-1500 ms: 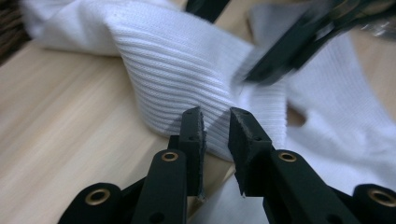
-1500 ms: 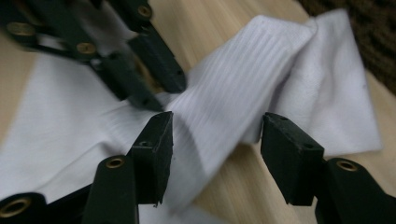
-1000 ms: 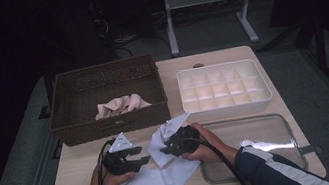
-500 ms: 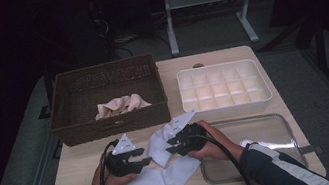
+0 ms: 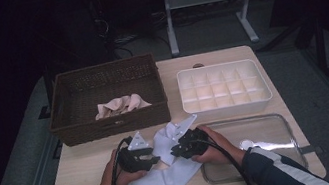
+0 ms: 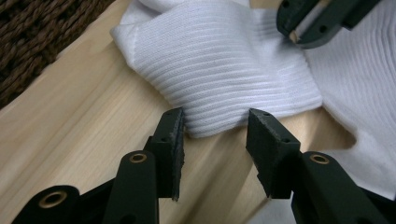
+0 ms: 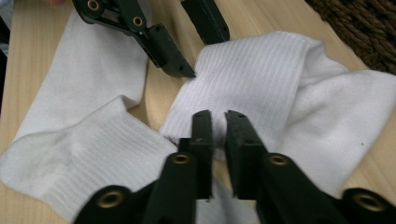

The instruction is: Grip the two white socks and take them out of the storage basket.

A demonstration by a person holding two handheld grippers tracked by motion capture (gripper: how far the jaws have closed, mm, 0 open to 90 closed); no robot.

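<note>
Sock: a white ribbed sock (image 5: 169,175) lies folded on the wooden surface (image 5: 83,162), just before the wicker basket (image 5: 105,100).
Left claw (image 6: 215,128): parted, straddling the folded edge, not pressing.
Right claw (image 7: 219,130): just closing, clenched on the sock's fold.

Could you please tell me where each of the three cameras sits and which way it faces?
High view: above the person's side, looking forward and down at the table; forearms, left gripper and right gripper show.
Left gripper view: on that gripper, looking along its parted fingers at the white sock.
Right gripper view: on that gripper; its fingers stand nearly together over the sock.
All three views share the sock.
</note>
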